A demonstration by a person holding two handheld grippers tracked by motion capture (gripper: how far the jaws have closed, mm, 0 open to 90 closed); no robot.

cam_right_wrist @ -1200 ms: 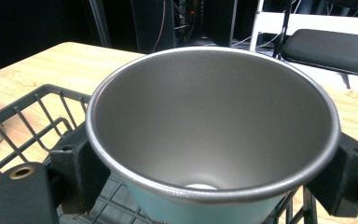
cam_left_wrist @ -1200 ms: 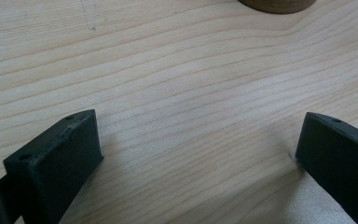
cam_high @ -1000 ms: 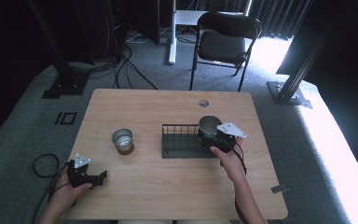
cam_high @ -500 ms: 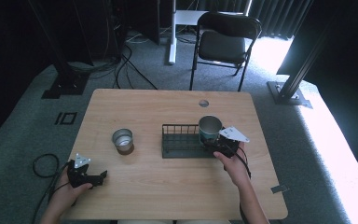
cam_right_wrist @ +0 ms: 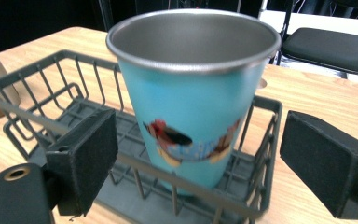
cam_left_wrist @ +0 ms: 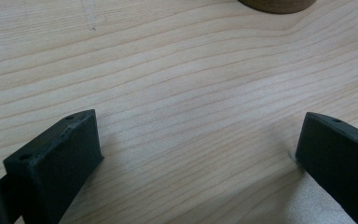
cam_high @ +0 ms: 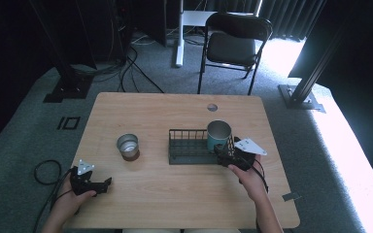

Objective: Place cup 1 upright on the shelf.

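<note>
Right claw (cam_high: 225, 151): jaws spread wide, nothing between them, held at the near right edge of the wire rack (cam_high: 190, 145). In the right gripper view the right claw (cam_right_wrist: 200, 163) has one jaw on either side of the teal cup (cam_right_wrist: 193, 93), both jaws clear of its wall and on the near side of the rack's top wire. Teal cup (cam_high: 218, 136): upright, mouth open upward, long axis vertical, standing inside the right end of the rack; it lies straight ahead of the right claw, just beyond it. Judged relation for the coming move: the cup is centred in the open jaws, so a short advance over the rack wire would bring them alongside its body. Left claw (cam_high: 99, 184): jaws spread, empty, low over the bench (cam_high: 175, 199) at its near left corner, well apart from the rack. Steel cup (cam_high: 127, 145): upright on the bench left of the rack, between the two claws, nearer the left one; its base edge shows at the top of the left gripper view (cam_left_wrist: 277, 4).
</note>
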